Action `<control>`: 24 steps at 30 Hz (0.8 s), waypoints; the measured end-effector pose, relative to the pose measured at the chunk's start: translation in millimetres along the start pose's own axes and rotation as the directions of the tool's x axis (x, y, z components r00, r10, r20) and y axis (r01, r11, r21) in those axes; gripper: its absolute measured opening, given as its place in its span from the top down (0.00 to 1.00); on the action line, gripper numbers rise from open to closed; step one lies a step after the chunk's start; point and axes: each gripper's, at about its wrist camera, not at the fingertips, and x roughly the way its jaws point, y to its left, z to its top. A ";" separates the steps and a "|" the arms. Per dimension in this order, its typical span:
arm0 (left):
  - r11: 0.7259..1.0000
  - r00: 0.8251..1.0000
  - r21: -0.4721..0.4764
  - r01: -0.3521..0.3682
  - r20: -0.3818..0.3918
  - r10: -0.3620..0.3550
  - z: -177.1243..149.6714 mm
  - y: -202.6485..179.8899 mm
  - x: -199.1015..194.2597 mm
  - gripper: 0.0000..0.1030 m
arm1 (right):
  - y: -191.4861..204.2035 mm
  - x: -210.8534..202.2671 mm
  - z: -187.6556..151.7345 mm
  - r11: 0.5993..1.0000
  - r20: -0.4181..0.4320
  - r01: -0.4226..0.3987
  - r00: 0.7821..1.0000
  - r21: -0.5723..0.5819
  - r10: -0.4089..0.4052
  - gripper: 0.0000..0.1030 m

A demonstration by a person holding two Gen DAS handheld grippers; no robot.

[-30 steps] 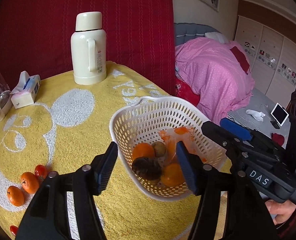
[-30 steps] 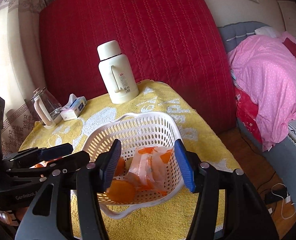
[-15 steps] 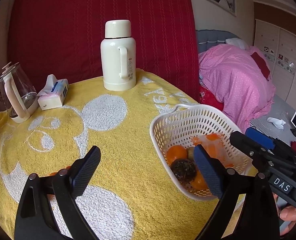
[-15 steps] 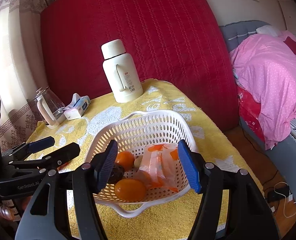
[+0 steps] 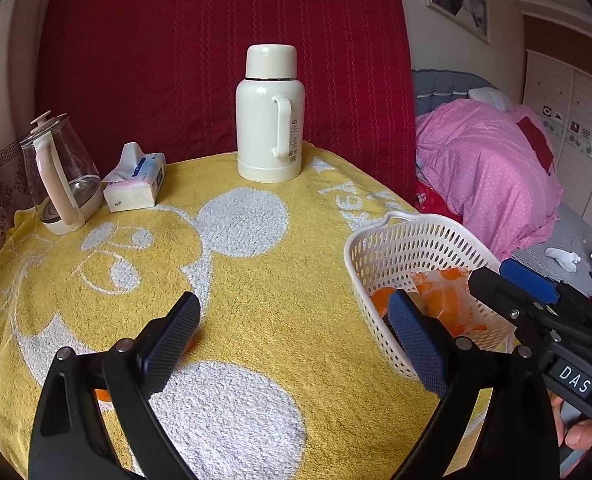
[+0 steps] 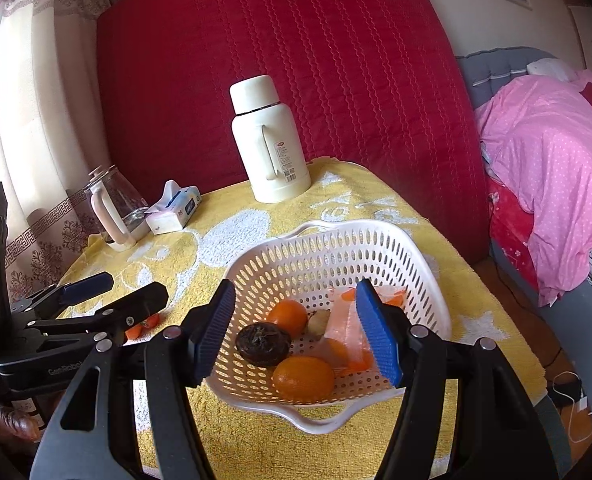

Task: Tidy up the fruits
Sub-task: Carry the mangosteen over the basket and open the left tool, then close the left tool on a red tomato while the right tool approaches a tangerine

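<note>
A white perforated basket [image 6: 336, 248] stands on the yellow towel-covered table [image 5: 256, 280]. It holds two oranges [image 6: 304, 378], a dark round fruit [image 6: 263, 345], a small pale fruit and an orange-printed plastic bag [image 6: 348, 328]. The basket also shows at the right in the left wrist view [image 5: 380, 256]. My right gripper [image 6: 296, 332] is open and empty above the basket's near side. My left gripper [image 5: 292, 348] is open and empty over the towel, left of the basket. Small orange fruits [image 6: 142, 326] lie on the towel under the left gripper; its fingers mostly hide them.
A cream thermos [image 5: 270, 116] stands at the back of the table. A tissue pack [image 5: 136, 184] and a glass kettle [image 5: 60, 176] stand at the back left. A red padded wall rises behind. A bed with pink bedding [image 5: 496, 168] lies to the right.
My left gripper has swung left, away from the basket, to over the towel near the loose fruits. My right gripper has risen slightly and pulled back over the basket. Both stay open.
</note>
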 end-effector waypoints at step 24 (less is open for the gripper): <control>0.987 0.991 -0.089 -0.133 0.005 0.134 -25.1 76.2 -16.7 0.09 | 81.3 27.2 -6.6 0.988 -0.069 -0.083 0.995 -0.129 0.074 0.38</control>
